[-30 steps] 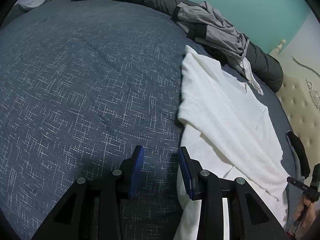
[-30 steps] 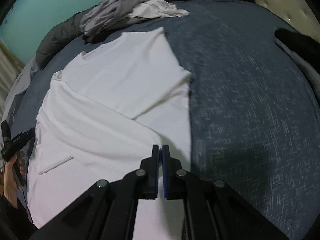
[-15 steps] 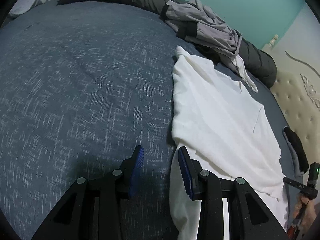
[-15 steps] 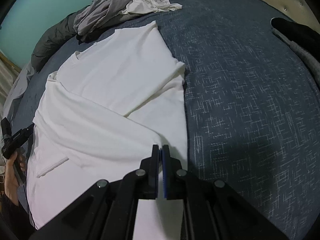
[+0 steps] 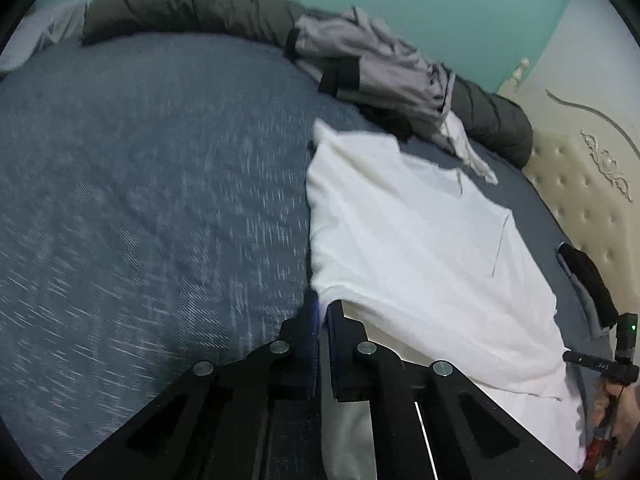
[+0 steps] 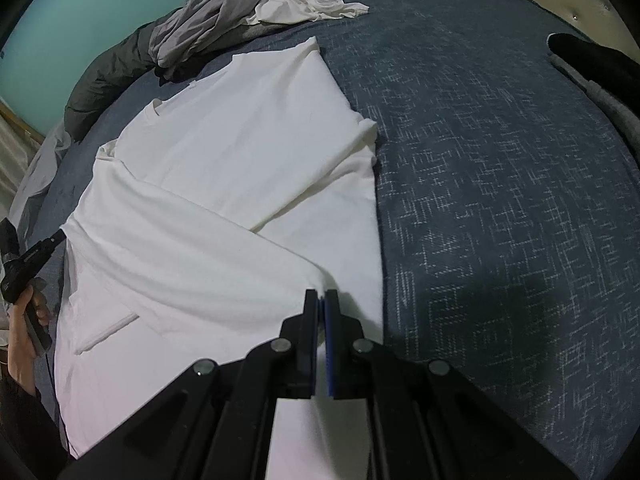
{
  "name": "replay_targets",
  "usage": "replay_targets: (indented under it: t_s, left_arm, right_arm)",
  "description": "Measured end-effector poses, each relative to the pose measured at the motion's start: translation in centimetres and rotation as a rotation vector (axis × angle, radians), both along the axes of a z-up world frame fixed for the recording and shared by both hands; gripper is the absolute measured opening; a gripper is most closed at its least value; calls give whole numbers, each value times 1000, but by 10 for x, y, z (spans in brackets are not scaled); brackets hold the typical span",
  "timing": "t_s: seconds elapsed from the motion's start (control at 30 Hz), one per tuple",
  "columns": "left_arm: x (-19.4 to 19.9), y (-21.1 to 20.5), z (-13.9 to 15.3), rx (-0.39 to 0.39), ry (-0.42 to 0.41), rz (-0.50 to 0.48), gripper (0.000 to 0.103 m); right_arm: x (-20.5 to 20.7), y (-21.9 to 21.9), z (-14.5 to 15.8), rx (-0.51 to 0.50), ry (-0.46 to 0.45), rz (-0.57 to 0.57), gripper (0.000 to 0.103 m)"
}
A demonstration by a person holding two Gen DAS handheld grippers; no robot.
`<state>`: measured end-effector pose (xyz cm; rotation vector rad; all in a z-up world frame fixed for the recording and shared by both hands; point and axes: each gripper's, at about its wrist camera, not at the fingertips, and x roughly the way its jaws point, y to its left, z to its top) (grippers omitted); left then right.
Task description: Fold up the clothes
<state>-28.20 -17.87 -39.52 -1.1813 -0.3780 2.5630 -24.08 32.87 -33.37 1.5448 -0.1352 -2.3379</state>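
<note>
A white shirt [image 6: 224, 184] lies partly folded on the bed [image 6: 500, 184], its sides turned in across the body. In the right wrist view it fills the area from 9 to 12 o'clock of the right gripper [image 6: 321, 296], with the bare blue cover spreading from 1 to 4 o'clock.

The right gripper is clenched on a fold of the shirt, white cloth running between its blue pads. The left gripper [image 5: 322, 306] is likewise clenched on the shirt's [image 5: 420, 240] near edge, with cloth hanging down between its fingers; the shirt stretches from there toward 1 and 2 o'clock, and the bed [image 5: 140, 200] lies at 9 to 11 o'clock.

At 12 o'clock past the shirt, a grey garment [image 6: 212, 8] and a small white one [image 6: 308, 4] are heaped against a dark rolled quilt [image 5: 192, 8] along the bed's far edge. A black item [image 6: 588, 60] lies near the tufted headboard [image 5: 576, 200]. No containers show.
</note>
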Motion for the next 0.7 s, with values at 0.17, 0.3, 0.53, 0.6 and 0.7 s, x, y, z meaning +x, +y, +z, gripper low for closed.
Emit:
replay_targets:
  t_s: [0.17,0.3,0.53,0.6,0.7]
  left_arm:
    - [2,-3,9,-46,25,7,4]
    - [-7,-7,-15,-53,-79,33,6]
    - [-4,-28,-16,-41,-99,114,6]
    - [1,-31,-14,-2,-109,99,7]
    - [8,-36,-12,55,-123,75,11]
  right_arm:
    - [1,-7,-2,9,-5,20,2]
    - [1,-6,-8,-2,-24,14,2]
    - [3,-6,-9,-22,-17,6,3]
    - [3,-4,-10,-34,-15,-3,3]
    - [5,2,-10,-77,-18,-33,3]
